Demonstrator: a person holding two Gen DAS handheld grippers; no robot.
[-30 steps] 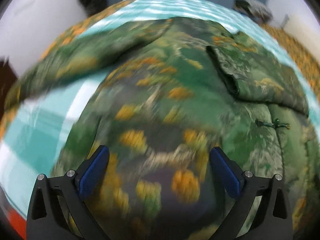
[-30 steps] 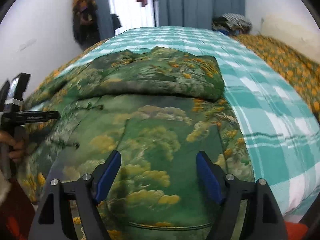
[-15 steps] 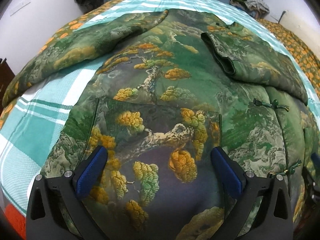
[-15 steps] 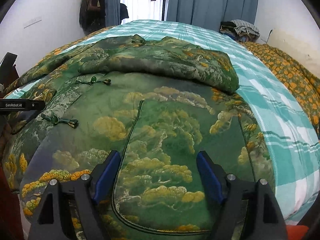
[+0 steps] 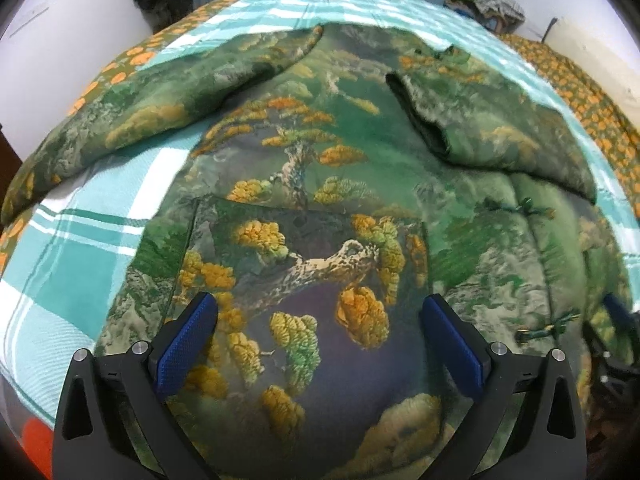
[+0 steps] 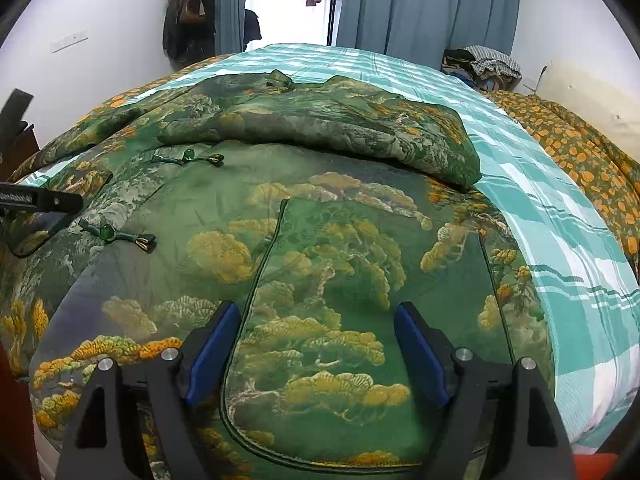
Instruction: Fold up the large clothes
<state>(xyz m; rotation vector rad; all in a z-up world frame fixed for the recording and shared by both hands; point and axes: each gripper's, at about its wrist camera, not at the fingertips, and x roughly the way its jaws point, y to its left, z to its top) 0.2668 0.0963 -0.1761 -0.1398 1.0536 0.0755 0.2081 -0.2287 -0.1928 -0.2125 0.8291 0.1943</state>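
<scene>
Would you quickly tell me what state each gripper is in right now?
Left gripper: jaws open, holding nothing, above the green jacket.
Right gripper: jaws open, holding nothing, above the same jacket.

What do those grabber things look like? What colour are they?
Each one is a black plastic frame with two arms, shaped a bit like a V. The left gripper has blue bumpy pads on its fingers and small silver bolts on top. The right gripper looks just the same: black frame, blue pads, silver bolts. No cables or sleeves show.
</scene>
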